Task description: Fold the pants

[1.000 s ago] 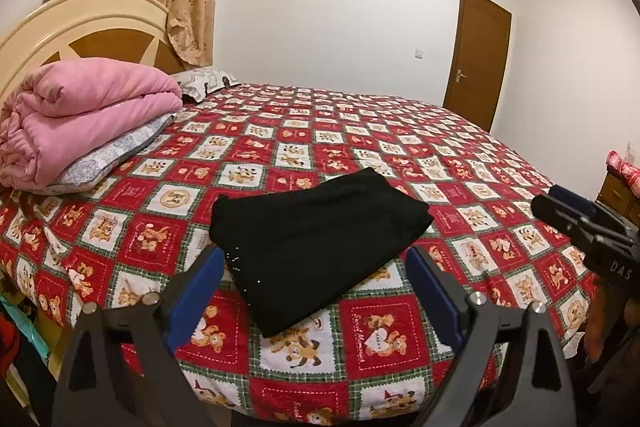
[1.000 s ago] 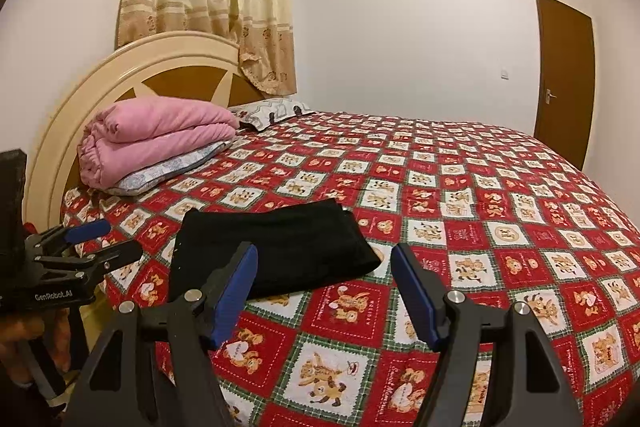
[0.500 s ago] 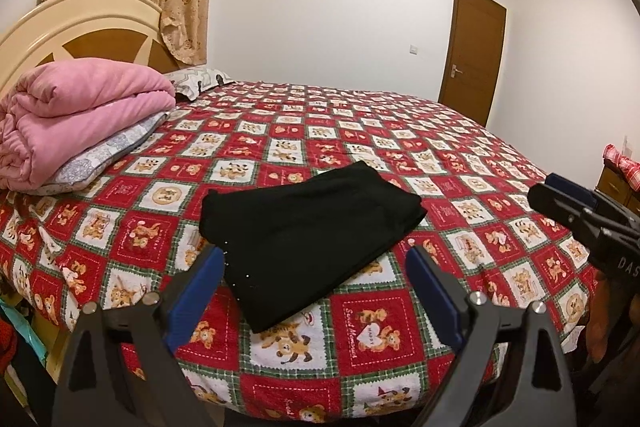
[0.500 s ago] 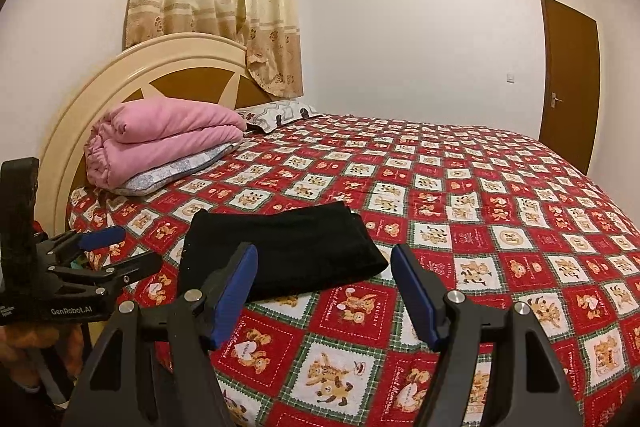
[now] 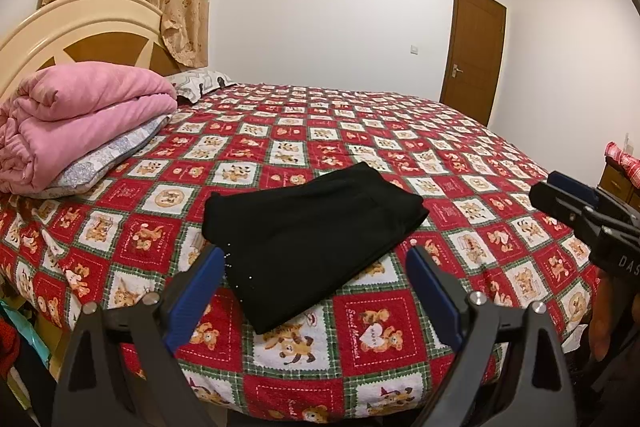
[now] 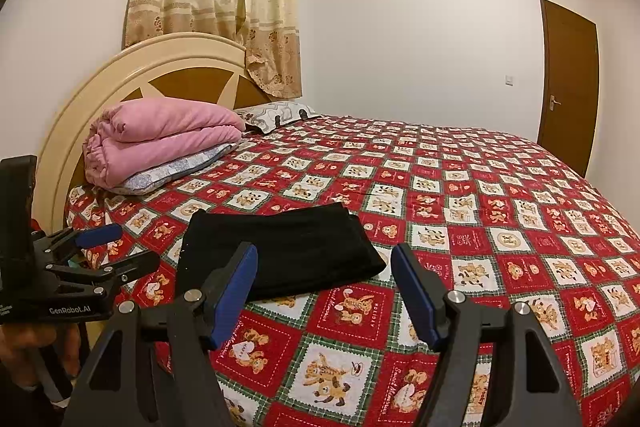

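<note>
Already the black pants (image 5: 308,239) lie folded into a compact rectangle near the bed's (image 5: 460,147) near edge. My left gripper (image 5: 316,287) and right gripper (image 6: 324,291) hang spread and empty, off the cloth; little seems left.

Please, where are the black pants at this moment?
The folded black pants lie on the red patchwork bedspread near its front edge, just beyond the open left tongs, right of the pink blanket.
</note>
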### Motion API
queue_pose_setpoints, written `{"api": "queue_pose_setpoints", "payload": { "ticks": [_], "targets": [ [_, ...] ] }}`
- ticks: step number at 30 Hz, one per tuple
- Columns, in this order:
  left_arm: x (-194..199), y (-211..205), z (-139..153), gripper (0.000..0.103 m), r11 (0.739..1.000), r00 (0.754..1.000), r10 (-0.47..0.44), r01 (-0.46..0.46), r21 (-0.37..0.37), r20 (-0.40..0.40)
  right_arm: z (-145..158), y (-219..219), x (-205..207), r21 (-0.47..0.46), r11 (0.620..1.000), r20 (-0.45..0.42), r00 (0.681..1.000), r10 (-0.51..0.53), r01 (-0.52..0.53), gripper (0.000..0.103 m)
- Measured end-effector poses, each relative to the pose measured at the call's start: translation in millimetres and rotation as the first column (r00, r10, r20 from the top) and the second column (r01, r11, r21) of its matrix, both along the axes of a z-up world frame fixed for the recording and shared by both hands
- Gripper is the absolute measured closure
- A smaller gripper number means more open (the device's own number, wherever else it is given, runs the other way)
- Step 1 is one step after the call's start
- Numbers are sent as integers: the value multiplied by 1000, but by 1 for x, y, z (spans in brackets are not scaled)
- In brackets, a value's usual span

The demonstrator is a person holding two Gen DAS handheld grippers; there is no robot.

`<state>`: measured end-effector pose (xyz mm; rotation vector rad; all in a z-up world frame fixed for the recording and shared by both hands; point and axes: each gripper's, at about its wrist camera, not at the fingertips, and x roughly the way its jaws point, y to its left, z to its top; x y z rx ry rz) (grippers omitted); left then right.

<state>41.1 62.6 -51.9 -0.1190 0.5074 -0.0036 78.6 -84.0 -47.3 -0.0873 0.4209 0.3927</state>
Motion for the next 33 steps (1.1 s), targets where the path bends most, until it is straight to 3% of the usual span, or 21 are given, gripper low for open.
{"api": "queue_pose_setpoints", "payload": {
  "ticks": [3, 5, 17, 25, 33],
  "targets": [
    [-1, 0, 1, 7, 1000, 1000, -1, 1, 14, 0, 0, 0, -1, 2, 1000, 7, 1000, 3, -3, 32],
    [-2, 1, 1, 2, 1000, 1000, 9, -10, 29, 6, 0, 0, -2, 1, 1000, 11, 1000, 2, -2, 32],
    [-6, -2, 12, 0, 996, 999, 32, -35, 84, 40, 5, -1, -6, -8, 1000, 36, 999, -11, 11, 32],
    [-12, 5, 22, 0, 998, 994, 45, -48, 33, 96, 18, 0, -19, 3, 1000, 90, 996, 5, -5, 32],
    [-6, 4, 17, 0, 998, 997, 48, -51, 41, 63, 18, 3, -21, -7, 1000, 91, 996, 17, -17, 32]
  ]
}}
